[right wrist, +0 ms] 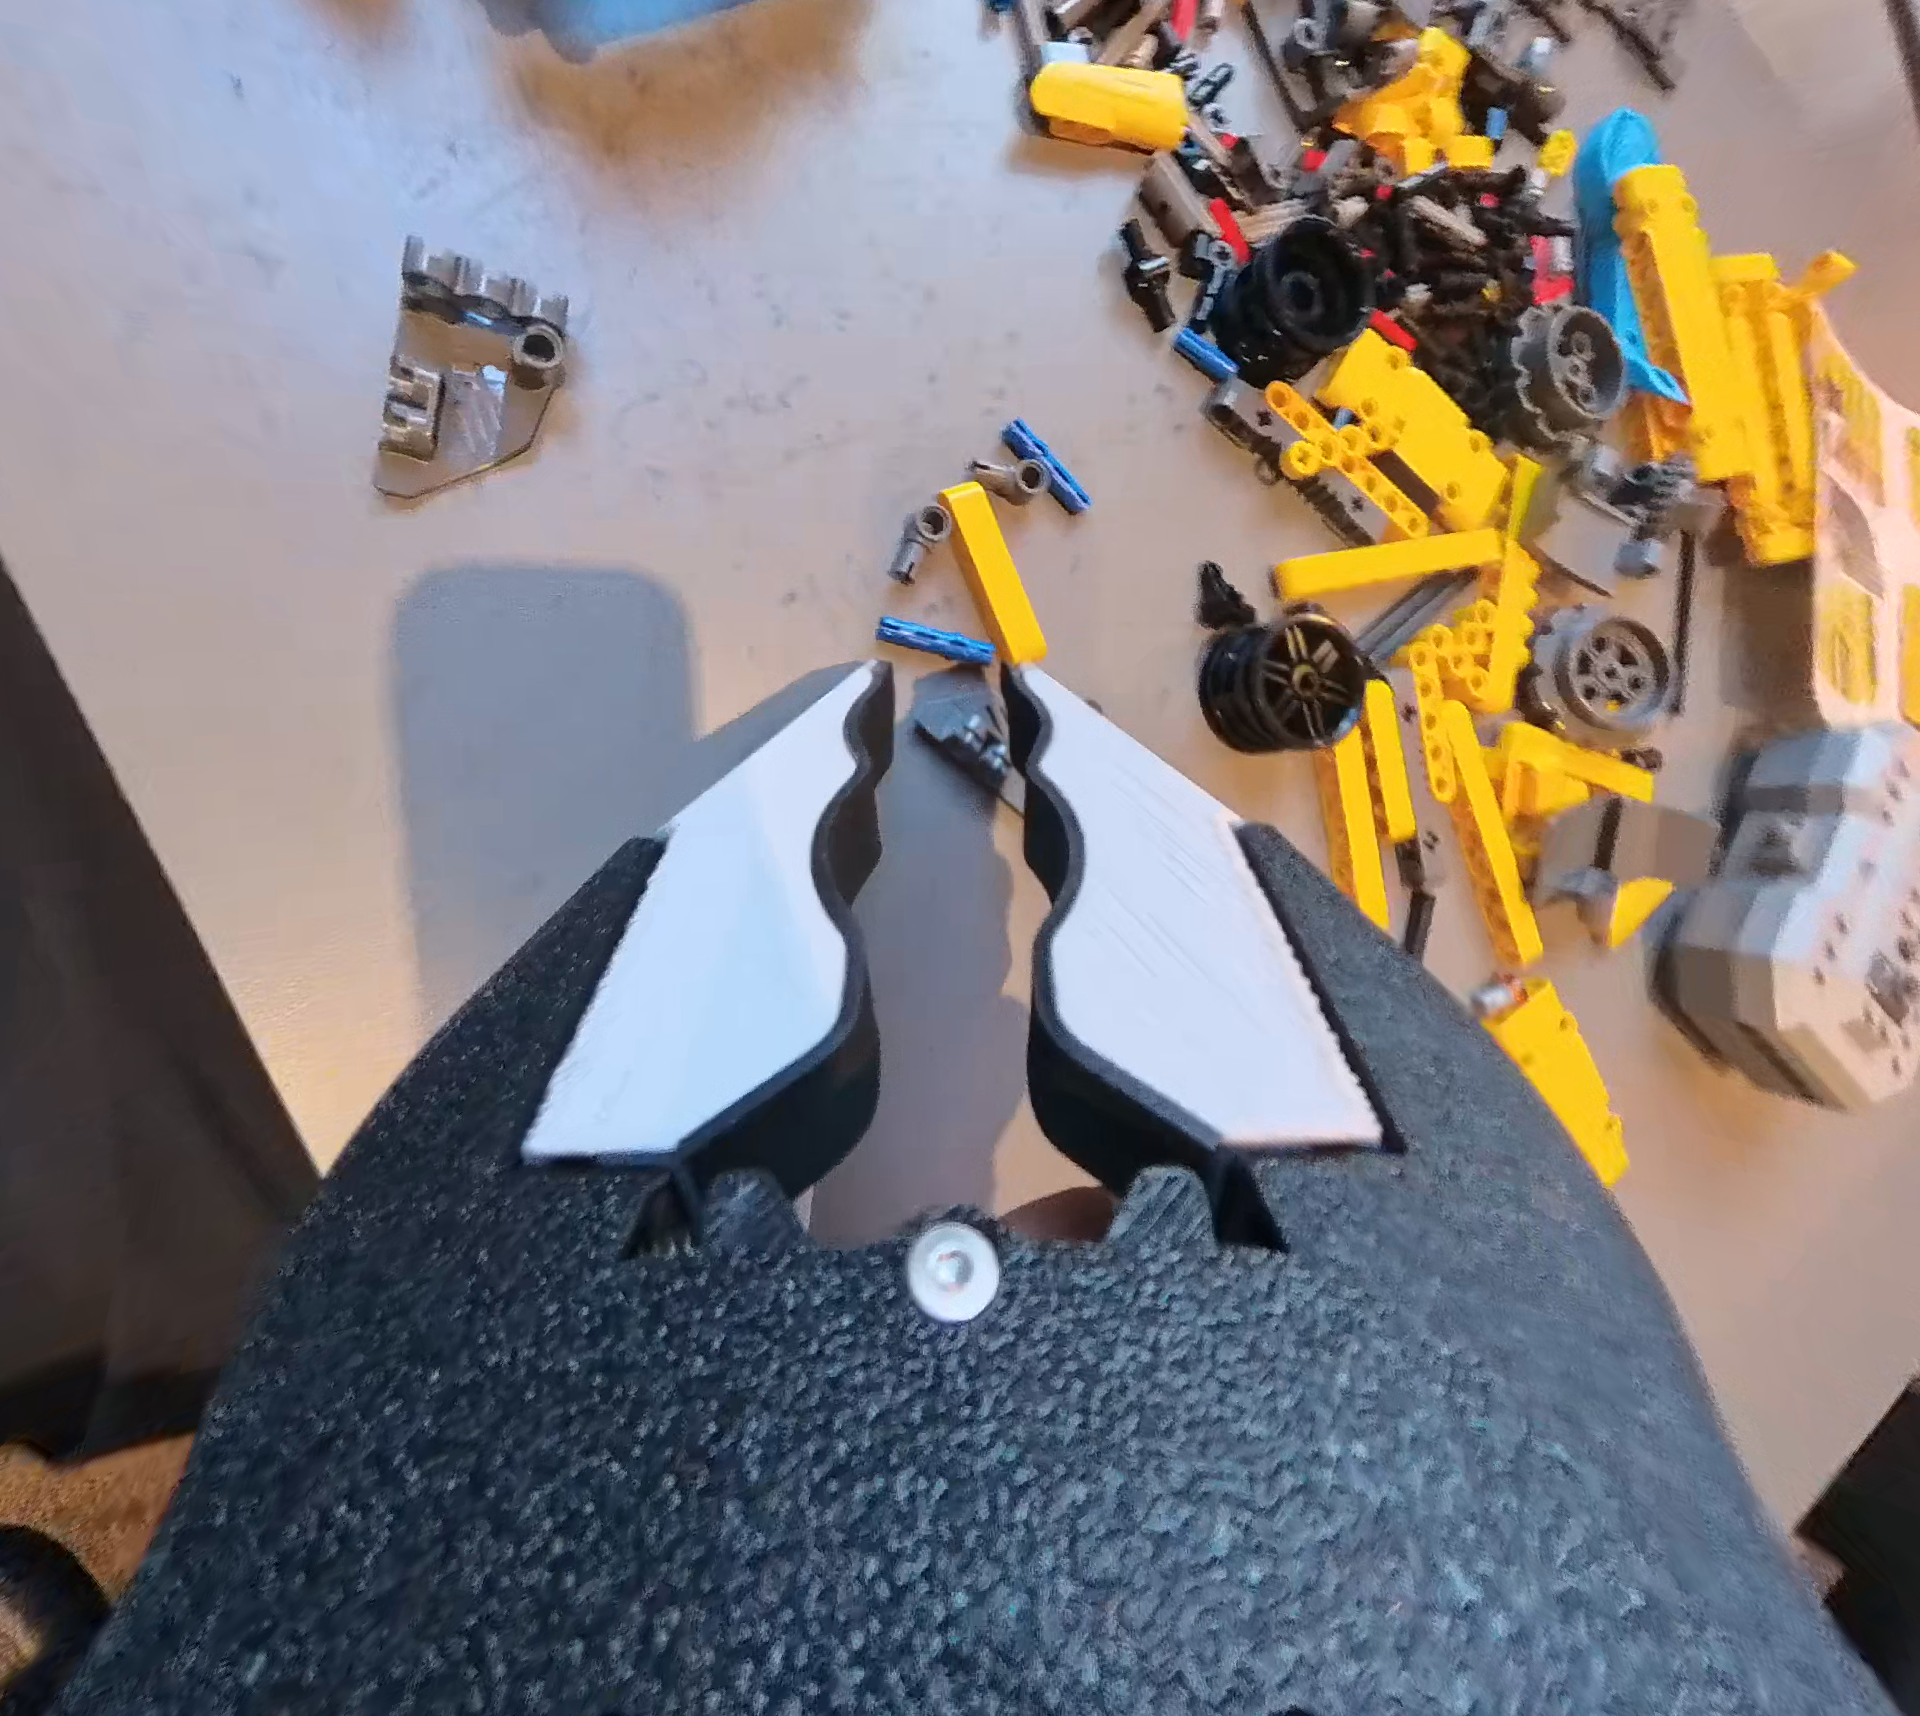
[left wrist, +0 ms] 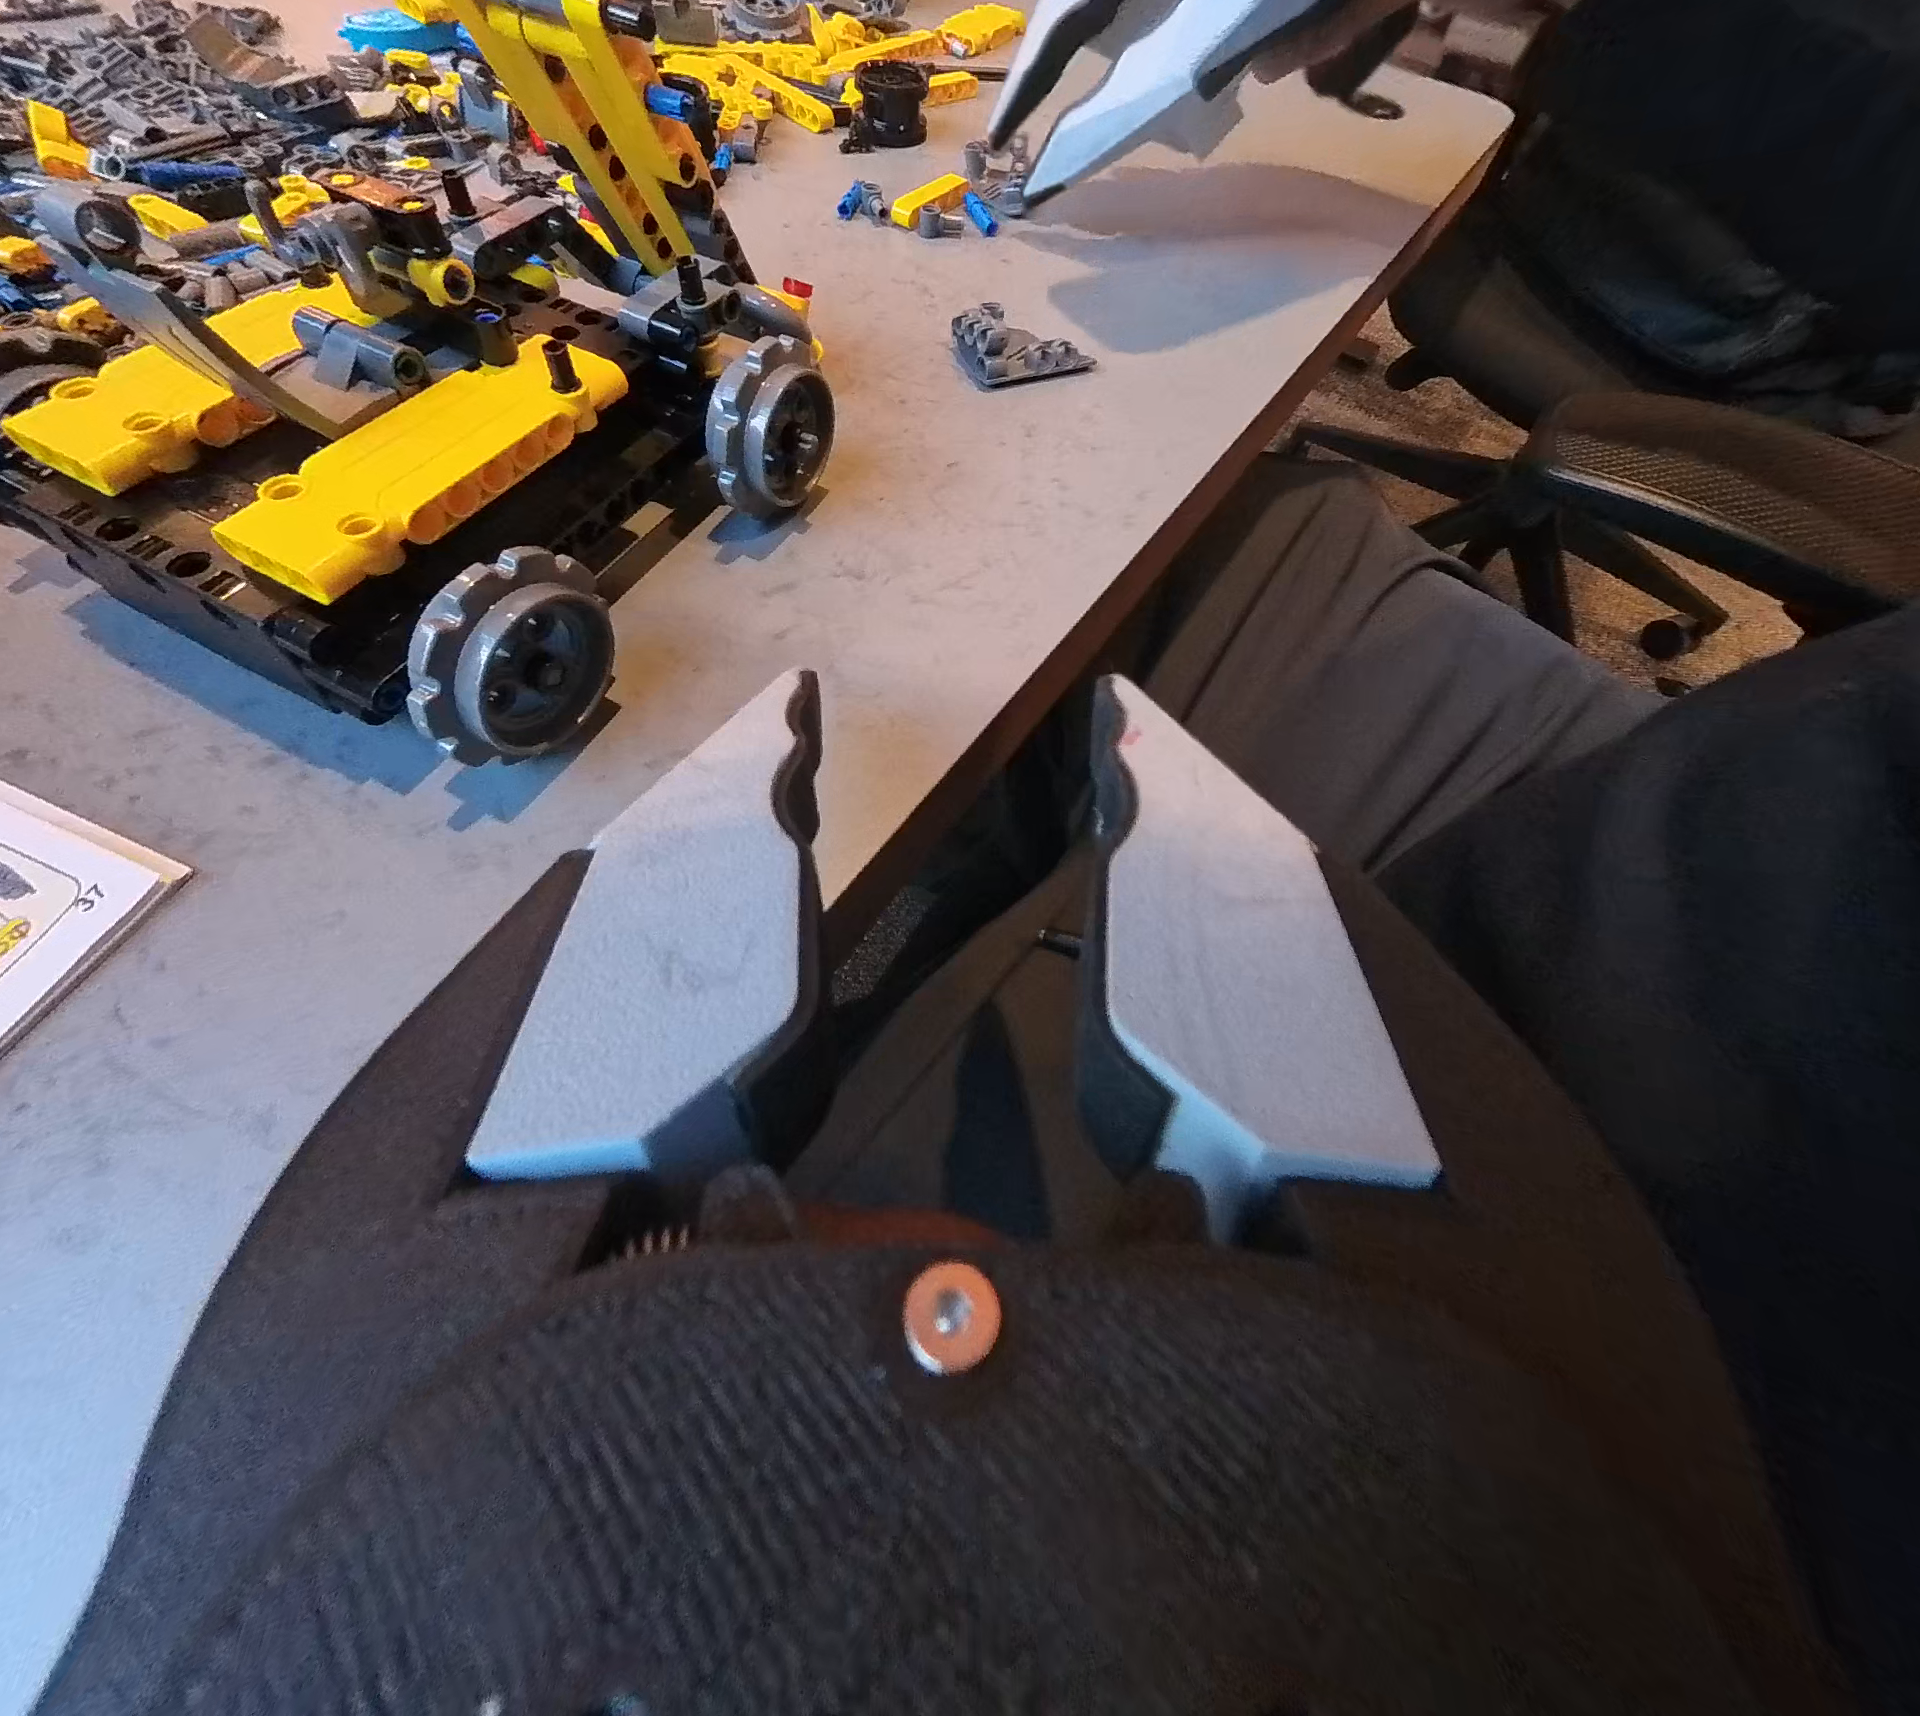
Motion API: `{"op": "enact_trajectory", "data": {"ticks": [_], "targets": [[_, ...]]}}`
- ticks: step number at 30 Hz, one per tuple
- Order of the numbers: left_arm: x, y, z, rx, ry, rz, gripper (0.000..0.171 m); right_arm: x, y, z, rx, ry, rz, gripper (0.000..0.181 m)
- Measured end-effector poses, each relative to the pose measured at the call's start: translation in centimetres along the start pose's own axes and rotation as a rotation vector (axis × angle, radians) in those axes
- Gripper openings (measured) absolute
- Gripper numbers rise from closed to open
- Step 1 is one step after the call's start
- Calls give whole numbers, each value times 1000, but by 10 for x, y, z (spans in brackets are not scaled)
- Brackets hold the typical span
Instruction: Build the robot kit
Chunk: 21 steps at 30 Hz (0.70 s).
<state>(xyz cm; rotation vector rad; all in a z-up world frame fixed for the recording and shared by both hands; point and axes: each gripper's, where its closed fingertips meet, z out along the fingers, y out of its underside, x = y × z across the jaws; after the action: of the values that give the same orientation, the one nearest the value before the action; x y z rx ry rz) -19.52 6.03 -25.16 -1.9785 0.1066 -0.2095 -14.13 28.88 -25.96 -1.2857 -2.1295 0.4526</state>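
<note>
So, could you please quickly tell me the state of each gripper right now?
Left gripper: open, holding nothing, at the table edge.
Right gripper: open, fingers either side of a small dark grey piece on the table, not yet closed.

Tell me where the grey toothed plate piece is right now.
The grey toothed plate lies alone on the table, left of the right gripper in the right wrist view, apart from the small yellow beam.

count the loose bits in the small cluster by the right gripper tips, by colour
blue pins: 2
grey connectors: 2
yellow beam: 1
dark piece, between the right gripper tips: 1
total: 6
</note>
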Motion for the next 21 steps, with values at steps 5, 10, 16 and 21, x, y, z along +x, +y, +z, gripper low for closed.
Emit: {"op": "enact_trajectory", "data": {"ticks": [5, 10, 16, 21], "targets": [[-2, 2, 0, -9, -9, 2, 51, -10, -2, 11, -57, -175, -73, 23], [-3, 2, -1, -9, -15, 4, 51, -9, -1, 12, -103, -263, -97, 24], [-3, 2, -2, -10, -7, -4, 51, -5, -1, 10, -148, -308, -198, 23], [-3, 2, -2, -10, -10, 0, 51, -5, 1, 16, -203, -362, -270, 9]]}}
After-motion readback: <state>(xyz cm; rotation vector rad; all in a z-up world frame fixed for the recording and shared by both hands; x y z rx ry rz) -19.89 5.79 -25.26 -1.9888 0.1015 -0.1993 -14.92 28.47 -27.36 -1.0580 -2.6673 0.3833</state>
